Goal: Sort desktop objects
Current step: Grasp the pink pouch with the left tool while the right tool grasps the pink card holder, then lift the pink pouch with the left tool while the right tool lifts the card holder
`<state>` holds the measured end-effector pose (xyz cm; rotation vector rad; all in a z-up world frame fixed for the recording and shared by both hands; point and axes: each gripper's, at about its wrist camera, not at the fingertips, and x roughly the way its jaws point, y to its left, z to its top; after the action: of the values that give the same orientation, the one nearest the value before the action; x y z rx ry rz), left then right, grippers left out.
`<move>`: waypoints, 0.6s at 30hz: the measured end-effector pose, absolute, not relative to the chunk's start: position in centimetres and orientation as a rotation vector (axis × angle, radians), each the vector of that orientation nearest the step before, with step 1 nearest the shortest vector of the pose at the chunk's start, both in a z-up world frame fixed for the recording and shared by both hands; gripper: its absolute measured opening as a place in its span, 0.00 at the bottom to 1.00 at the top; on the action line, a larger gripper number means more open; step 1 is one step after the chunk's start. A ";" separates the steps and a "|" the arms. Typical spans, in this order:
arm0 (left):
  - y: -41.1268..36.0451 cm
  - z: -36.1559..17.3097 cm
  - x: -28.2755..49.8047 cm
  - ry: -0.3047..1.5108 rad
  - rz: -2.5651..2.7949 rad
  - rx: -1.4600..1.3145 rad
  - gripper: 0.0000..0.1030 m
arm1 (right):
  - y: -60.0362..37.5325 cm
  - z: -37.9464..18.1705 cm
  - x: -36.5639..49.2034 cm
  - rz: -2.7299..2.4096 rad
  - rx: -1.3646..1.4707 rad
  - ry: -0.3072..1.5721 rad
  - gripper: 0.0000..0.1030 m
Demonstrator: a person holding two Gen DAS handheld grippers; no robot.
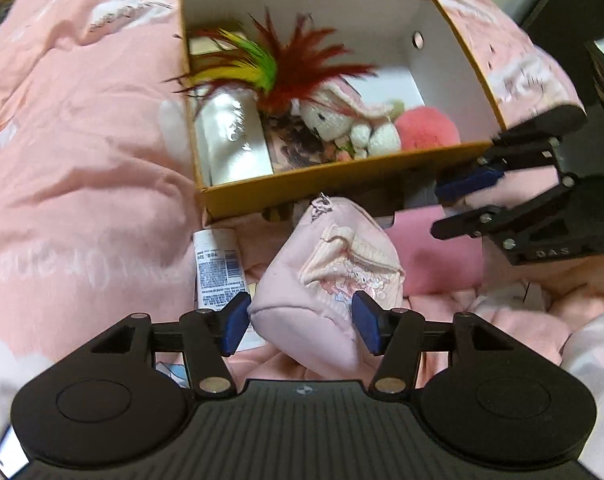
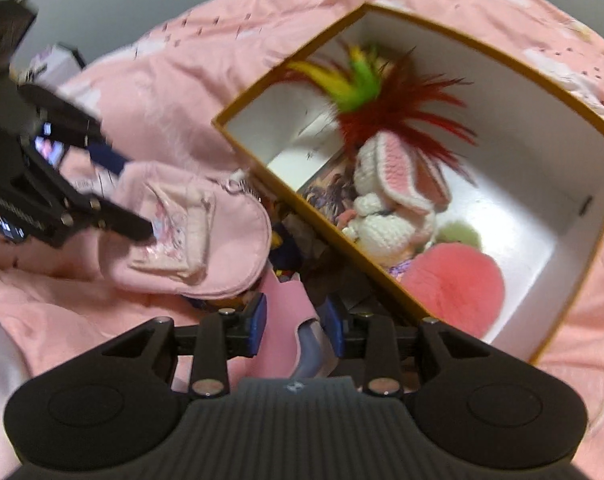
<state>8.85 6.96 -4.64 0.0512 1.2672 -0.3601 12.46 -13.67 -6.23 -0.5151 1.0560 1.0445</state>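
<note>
A pale pink zip pouch (image 1: 326, 276) lies on the pink bedding just in front of a yellow-brown box (image 1: 302, 192). My left gripper (image 1: 302, 320) is closed around the pouch, its blue pads (image 1: 236, 322) pressing both sides; the pouch also shows in the right wrist view (image 2: 182, 232). My right gripper (image 2: 296, 324) is shut on a flat pink object (image 2: 282, 320) next to the box's near wall (image 2: 342, 248); this gripper also shows in the left wrist view (image 1: 458, 208). The box holds a feather toy (image 1: 286, 68), a knitted rabbit (image 1: 342, 120), a pink pompom (image 1: 426, 128) and a white carton (image 1: 238, 140).
A white labelled tube (image 1: 218, 268) lies left of the pouch. Dark small items (image 2: 298, 240) lie between the pouch and the box. Pink rumpled bedding (image 1: 82, 160) surrounds everything. Dark furniture (image 1: 582, 8) stands at the far right.
</note>
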 end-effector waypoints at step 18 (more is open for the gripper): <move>5.5 -5.6 11.0 1.410 -0.555 0.291 0.63 | -12.2 -7.7 13.1 1.122 -0.647 1.209 0.26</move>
<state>10.97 5.47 -5.65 0.2909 1.4102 -0.5546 13.12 -12.24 -7.71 -0.6470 1.2092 1.1216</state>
